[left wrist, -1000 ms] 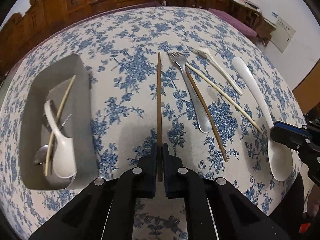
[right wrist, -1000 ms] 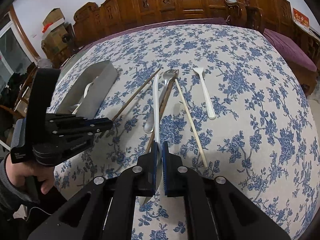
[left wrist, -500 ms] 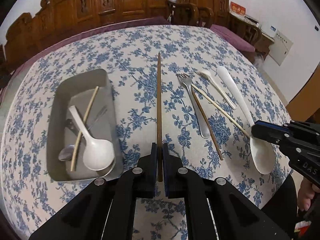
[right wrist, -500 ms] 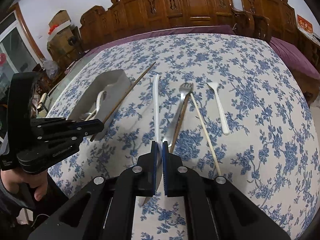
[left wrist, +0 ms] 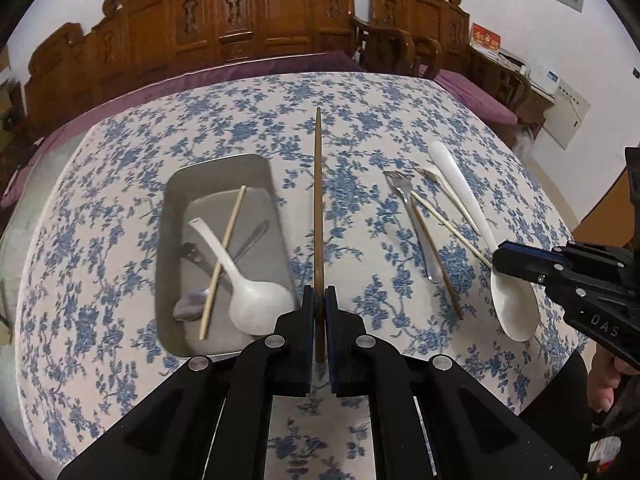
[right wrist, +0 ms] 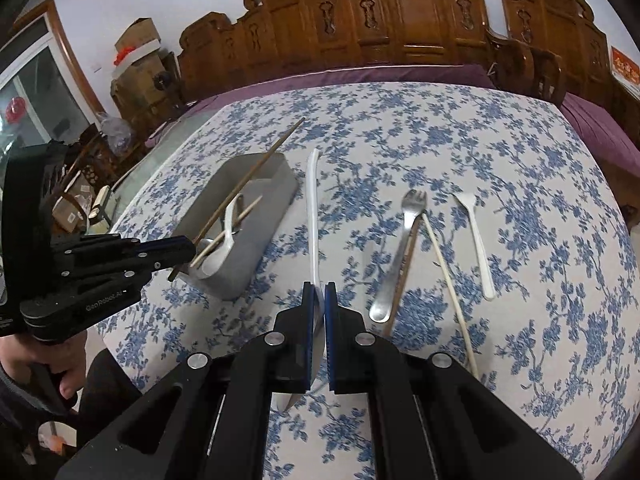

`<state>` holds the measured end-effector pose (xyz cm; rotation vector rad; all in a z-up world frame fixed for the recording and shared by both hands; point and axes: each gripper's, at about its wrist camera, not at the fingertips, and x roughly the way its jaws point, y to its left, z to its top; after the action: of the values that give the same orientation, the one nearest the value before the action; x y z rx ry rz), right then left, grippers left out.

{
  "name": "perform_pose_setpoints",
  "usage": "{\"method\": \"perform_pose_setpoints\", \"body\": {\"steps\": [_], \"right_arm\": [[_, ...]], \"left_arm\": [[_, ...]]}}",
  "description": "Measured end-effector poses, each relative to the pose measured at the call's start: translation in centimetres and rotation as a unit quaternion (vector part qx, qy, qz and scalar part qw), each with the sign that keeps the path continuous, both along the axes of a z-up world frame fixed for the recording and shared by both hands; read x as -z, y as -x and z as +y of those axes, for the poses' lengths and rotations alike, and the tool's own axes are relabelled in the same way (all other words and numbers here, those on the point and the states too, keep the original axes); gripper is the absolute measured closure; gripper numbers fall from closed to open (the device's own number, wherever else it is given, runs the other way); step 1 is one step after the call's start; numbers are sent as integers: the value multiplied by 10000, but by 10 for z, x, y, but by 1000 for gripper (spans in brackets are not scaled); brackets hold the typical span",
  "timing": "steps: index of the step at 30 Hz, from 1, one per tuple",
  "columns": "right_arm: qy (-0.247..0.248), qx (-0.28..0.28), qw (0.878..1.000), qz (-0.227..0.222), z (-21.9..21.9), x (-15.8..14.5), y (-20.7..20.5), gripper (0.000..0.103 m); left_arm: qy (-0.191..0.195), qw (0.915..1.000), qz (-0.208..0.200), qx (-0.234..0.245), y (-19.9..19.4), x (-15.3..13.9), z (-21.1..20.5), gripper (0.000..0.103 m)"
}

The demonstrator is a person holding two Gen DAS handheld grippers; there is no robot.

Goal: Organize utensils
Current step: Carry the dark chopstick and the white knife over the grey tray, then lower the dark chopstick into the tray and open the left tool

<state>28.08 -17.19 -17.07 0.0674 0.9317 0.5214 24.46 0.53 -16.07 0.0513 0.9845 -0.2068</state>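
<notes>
Jaws of the left tool (left wrist: 319, 304) are closed narrow on the near end of a dark brown chopstick (left wrist: 318, 216), which juts straight ahead, clear of the table (left wrist: 120, 208). That stick looks stiff, light and smooth, so a grip near its end leaves it free to swing or slide; I would judge a hold nearer the middle steadier. The right tool (right wrist: 319, 300) is likewise pinched shut, on the bowl end of a long white spoon (right wrist: 313, 216), its handle running forward above the cloth; it reads as thin, rigid plastic, light and slippery. Both tools tilt downward over the near table edge, each borne in a hand (right wrist: 36, 364) at the near side. Left of the chopstick sits the grey metal tray (left wrist: 224, 164), already holding a white spoon, a pale chopstick and a metal piece. Right of it, on the table, lie a metal fork (right wrist: 394, 256), another brown chopstick, a pale chopstick (right wrist: 448, 276) and a white plastic fork (right wrist: 476, 240).
</notes>
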Motion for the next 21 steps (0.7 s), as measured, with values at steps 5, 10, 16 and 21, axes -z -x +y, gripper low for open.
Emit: {"method": "perform_pose_setpoints", "body": {"steps": [5, 10, 16, 21], "right_arm": [[-19, -79, 10000, -10, 13, -1, -1, 97], [3, -173, 9998, 32, 27, 2, -2, 97], [52, -284, 9996, 40, 41, 2, -5, 97], [103, -348, 9993, 28, 49, 0, -8, 97]], "left_arm": [[-20, 9999, 124, -101, 6, 9, 18, 99], [-29, 9995, 238, -227, 10, 17, 38, 99], [-23, 9988, 277, -404, 5, 21, 60, 99], [32, 9983, 272, -511, -3, 23, 71, 99]]}}
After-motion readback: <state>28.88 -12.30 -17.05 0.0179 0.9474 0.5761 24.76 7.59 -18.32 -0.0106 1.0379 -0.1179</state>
